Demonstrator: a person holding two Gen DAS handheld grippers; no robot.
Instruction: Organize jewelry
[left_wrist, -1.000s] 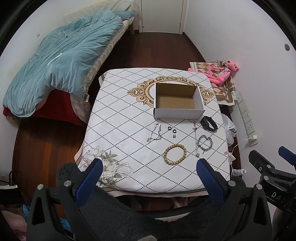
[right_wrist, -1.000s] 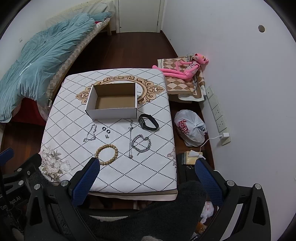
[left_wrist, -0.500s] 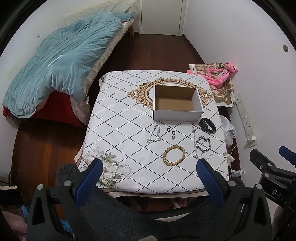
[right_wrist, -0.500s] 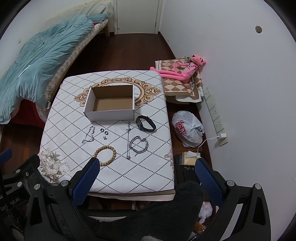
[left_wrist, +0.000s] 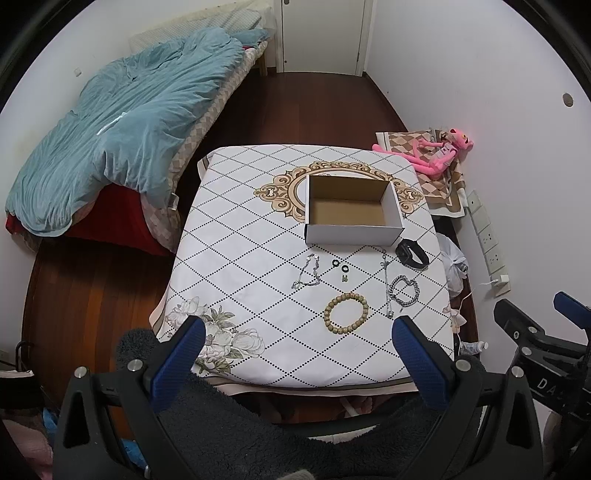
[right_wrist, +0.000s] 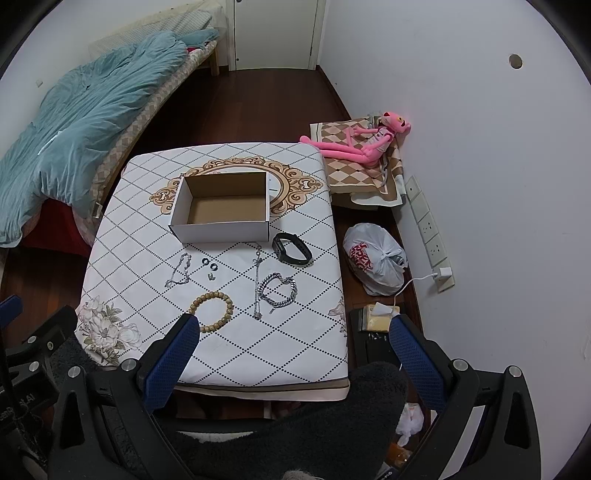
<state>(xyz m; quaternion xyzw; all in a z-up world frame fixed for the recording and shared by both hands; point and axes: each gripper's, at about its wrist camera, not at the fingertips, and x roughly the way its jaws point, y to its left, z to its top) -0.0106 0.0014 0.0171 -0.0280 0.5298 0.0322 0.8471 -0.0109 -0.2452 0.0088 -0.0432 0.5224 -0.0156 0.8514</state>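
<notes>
Jewelry lies loose ahead of both grippers, box (left_wrist: 352, 206) beyond it empty. Left gripper (left_wrist: 295, 334) and right gripper (right_wrist: 290, 332) spread wide, holding nothing. Start with nearest bead bracelet (right_wrist: 211, 311) (pinch one side, lift straight).

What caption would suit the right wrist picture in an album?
Open tongs hover before a table where bracelets, chains and rings lie beside an empty cardboard box.

I hold my left claw (left_wrist: 299, 339) with its blue-padded fingers (left_wrist: 181, 362) spread wide and nothing between them. My right claw (right_wrist: 293, 339) is level beside it, fingers (right_wrist: 415, 358) equally wide, also empty.
</notes>
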